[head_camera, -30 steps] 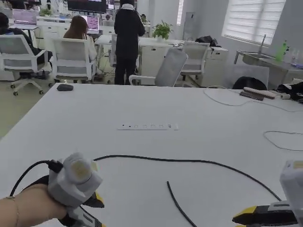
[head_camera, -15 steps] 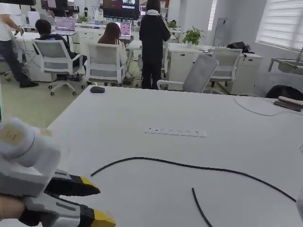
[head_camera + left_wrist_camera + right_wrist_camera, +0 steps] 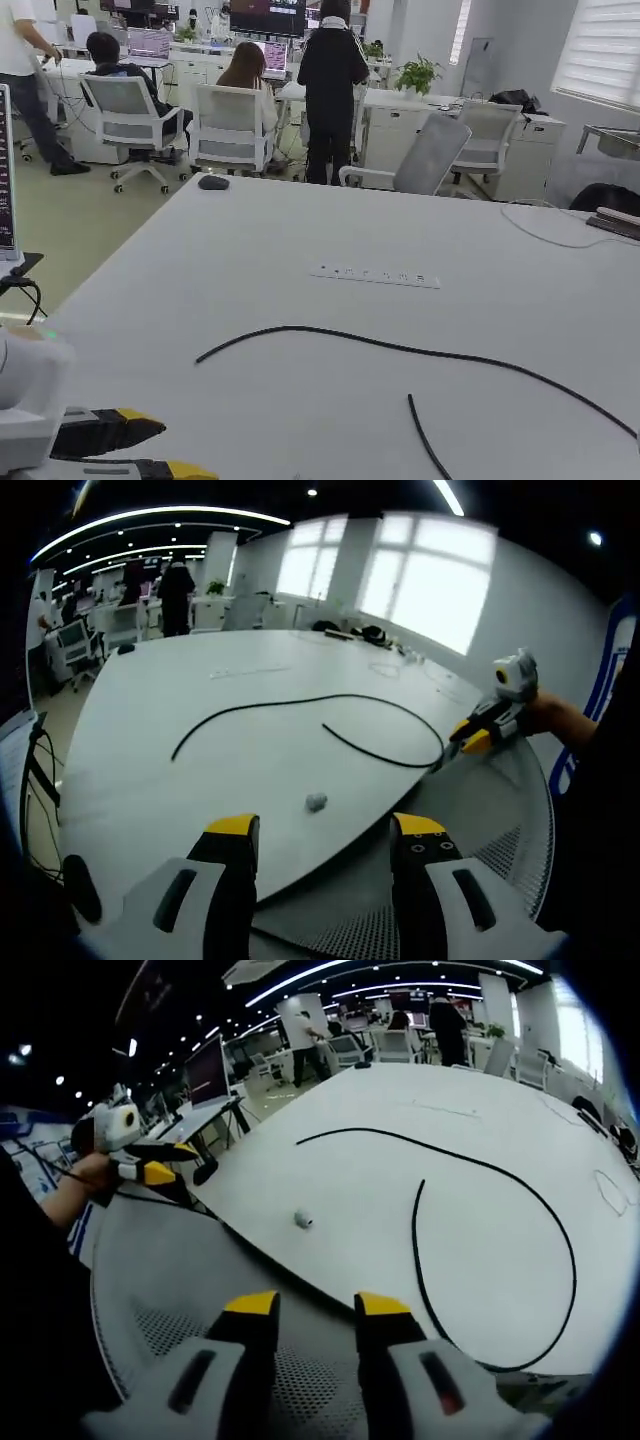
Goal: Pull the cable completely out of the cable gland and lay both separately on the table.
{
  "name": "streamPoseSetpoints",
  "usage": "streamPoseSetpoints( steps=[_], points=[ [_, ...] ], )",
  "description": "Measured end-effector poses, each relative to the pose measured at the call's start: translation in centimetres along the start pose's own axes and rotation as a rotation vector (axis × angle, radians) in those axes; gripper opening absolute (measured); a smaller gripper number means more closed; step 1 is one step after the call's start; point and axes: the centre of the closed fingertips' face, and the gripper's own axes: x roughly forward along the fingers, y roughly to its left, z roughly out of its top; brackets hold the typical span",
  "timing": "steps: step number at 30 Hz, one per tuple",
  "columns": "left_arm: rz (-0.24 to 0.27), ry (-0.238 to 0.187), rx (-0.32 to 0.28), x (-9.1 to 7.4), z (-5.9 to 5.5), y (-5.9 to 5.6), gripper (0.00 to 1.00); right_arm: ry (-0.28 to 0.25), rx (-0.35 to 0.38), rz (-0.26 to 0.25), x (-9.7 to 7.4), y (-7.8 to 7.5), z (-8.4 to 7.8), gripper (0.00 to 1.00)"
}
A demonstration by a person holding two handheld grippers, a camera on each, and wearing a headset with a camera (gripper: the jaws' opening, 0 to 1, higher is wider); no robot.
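1. The step, as I judge it, is finishing. The cable [image 3: 300, 700] lies in a long black loop on the white counter [image 3: 150, 750], and the small grey cable gland [image 3: 316, 802] sits apart from it, so both look laid down separately.
2. To end well, I would hold both tools off the counter and avoid snagging the cable's near bend. I would also not nudge the gland — it looks likely to roll.
3. My left gripper [image 3: 325, 830] is off the counter's edge, jaws parted and empty. The gland is just ahead of them, and the cable is farther ahead.
4. My right gripper [image 3: 316, 1305] is likewise off the edge, jaws parted and holding nothing. The gland lies ahead of them and slightly left — the cable's loop is ahead and right.
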Motion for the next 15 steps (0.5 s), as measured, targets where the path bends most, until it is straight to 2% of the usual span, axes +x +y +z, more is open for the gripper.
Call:
streamPoseSetpoints(
  steps=[1, 3, 5, 8, 9, 10, 11, 15],
  points=[
    [0.000, -0.007, -0.010, 0.1, 0.0, -0.2, 0.54, -0.011, 0.041, 0.005, 0.0, 0.0, 0.1, 0.32],
    [-0.007, -0.012, -0.009, 0.2, -0.1, -0.5, 0.55, -0.018, 0.035, 0.001, -0.2, -0.1, 0.2, 0.34],
    [-0.012, 0.000, -0.004, 0.1, -0.3, -0.7, 0.54, -0.020, 0.032, -0.012, -0.2, -0.1, 0.2, 0.37],
    [-0.007, 0.003, -0.004, 0.0, -0.3, -0.6, 0.56, -0.015, 0.031, -0.017, -0.2, -0.1, 0.2, 0.36],
    [-0.011, -0.009, -0.009, -0.1, 0.0, -0.8, 0.57, -0.014, 0.030, -0.018, -0.2, -0.1, 0.2, 0.36],
    [-0.021, -0.046, -0.014, -0.1, 0.7, -1.1, 0.60, -0.011, 0.029, -0.017, -0.1, 0.1, 0.1, 0.37],
    [-0.028, -0.063, -0.018, -0.1, 1.0, -1.3, 0.62, -0.008, 0.029, -0.016, 0.0, 0.1, 0.1, 0.38],
    [-0.029, -0.041, -0.002, -0.2, 0.6, -1.6, 0.61, 0.010, 0.022, -0.011, 0.3, 0.4, -0.1, 0.39]
  ],
)
